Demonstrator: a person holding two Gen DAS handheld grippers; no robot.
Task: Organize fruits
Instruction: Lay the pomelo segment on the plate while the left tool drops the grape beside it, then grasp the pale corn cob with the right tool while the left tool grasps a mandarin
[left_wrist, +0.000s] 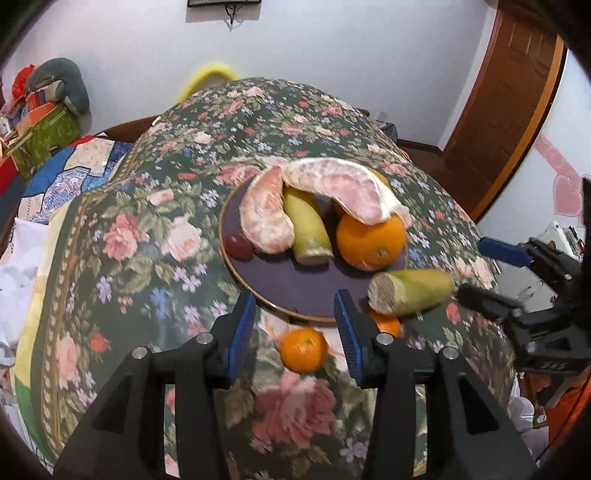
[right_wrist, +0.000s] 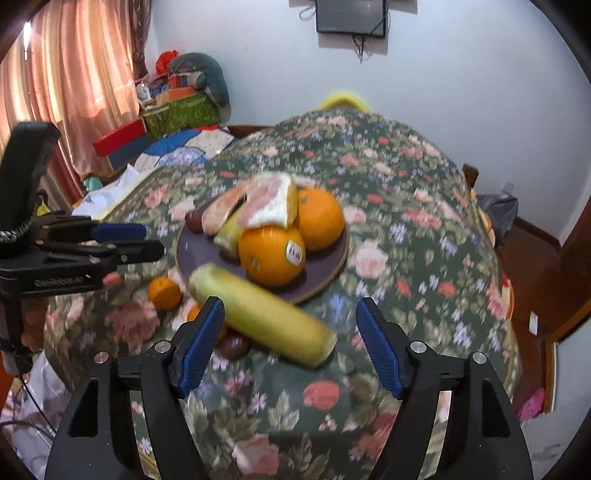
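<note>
Nearest the cameras, both hand-held grippers hang over a table draped in a flowered cloth (left_wrist: 122, 236). The left gripper (left_wrist: 295, 314) has its blue pads parted with nothing between them; a small tangerine (left_wrist: 303, 349) lies on the cloth in the gap below, untouched. The right gripper (right_wrist: 290, 341) also stands released, its jaws wide and pressing on nothing, though a long green-yellow stalk (right_wrist: 258, 314) lies slantwise just in front of them. That stalk rests with one cut end over the rim of a dark plate (left_wrist: 280, 288) and the other on the cloth. A second tangerine (left_wrist: 388, 325) and a dark red fruit (right_wrist: 232, 346) sit close beside it, partly hidden.

On the plate itself are two oranges, the nearer orange (right_wrist: 271, 254) in front, a shorter stalk piece (left_wrist: 308, 229), two peeled pomelo segments, the upper pomelo segment (left_wrist: 347, 192) draped over the pile, and a grape (left_wrist: 239, 243).

The risk, as it looks from here: the stalk is balanced half on the rim and could roll off or knock the loose tangerines across the cloth if nudged carelessly, and the pomelo perched on top could slide when more fruit is added.

The near orange carries a small sticker (right_wrist: 294, 253), too blurred to read. Lettering on the left gripper's body is partly legible, seemingly "GenRobot.AI".
</note>
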